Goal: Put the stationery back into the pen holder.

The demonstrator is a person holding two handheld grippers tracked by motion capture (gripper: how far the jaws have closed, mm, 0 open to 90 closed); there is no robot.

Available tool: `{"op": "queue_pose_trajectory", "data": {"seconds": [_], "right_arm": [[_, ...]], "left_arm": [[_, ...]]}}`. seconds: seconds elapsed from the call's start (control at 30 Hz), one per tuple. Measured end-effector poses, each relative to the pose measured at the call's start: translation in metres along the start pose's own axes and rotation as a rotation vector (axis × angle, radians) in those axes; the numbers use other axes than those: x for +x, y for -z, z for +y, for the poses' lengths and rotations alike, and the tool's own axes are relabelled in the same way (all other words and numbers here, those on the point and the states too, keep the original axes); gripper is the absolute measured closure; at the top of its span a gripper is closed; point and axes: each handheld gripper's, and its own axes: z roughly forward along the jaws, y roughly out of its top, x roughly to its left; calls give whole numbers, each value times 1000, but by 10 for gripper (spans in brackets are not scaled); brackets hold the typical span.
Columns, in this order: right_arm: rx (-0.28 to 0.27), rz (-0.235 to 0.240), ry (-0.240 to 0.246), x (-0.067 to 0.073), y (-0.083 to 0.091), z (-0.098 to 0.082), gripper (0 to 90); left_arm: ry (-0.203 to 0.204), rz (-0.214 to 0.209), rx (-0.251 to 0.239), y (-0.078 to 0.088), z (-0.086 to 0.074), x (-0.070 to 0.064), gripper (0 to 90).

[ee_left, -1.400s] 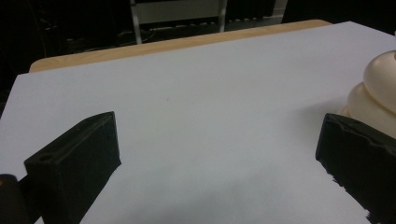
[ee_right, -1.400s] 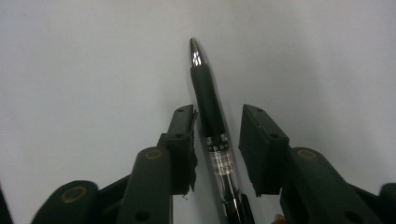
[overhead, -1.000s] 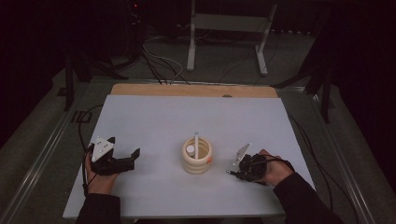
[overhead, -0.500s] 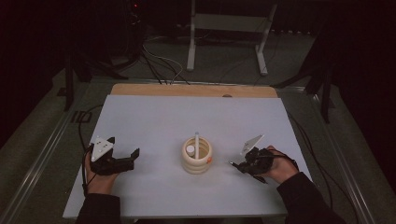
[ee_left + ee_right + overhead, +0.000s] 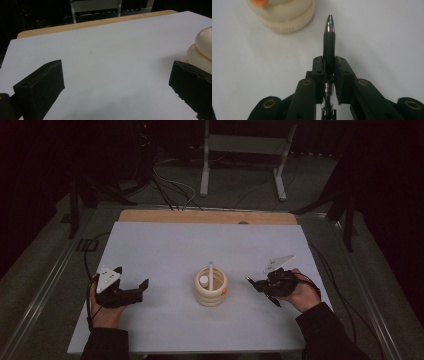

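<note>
Pen carried toward the ringed holder, right of centre.

Left gripper (image 5: 131, 292) idle, jaws wide, empty; cream holder (image 5: 210, 288) mid-table; right gripper (image 5: 329, 66) clamped on pen (image 5: 329, 42) at its rubber grip. Light, stiff, slick barrel: the rubber sleeve looks the safest hold.

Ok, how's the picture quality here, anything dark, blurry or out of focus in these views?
High view: dim, the room behind the table nearly black, the white top evenly lit. Left gripper view: the cream holder at the right edge is soft and cut off. Right gripper view: the pen in the right hand-held gripper is sharp, with a glint on its metal tip, while the holder above it is blurred.
</note>
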Motion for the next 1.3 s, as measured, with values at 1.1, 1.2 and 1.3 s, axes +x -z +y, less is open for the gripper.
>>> {"op": "queue_pose_trajectory", "data": {"seconds": [1.1, 1.2, 1.3], "right_arm": [[-340, -135, -132, -8, 25, 45, 797], [-356, -137, -128, -6, 26, 51, 797], [-365, -139, -121, -5, 27, 56, 797]], "left_arm": [[1, 2, 3, 4, -1, -1, 2], [-3, -3, 5, 4, -1, -2, 2], [-6, -7, 9, 3, -1, -3, 2]]}}
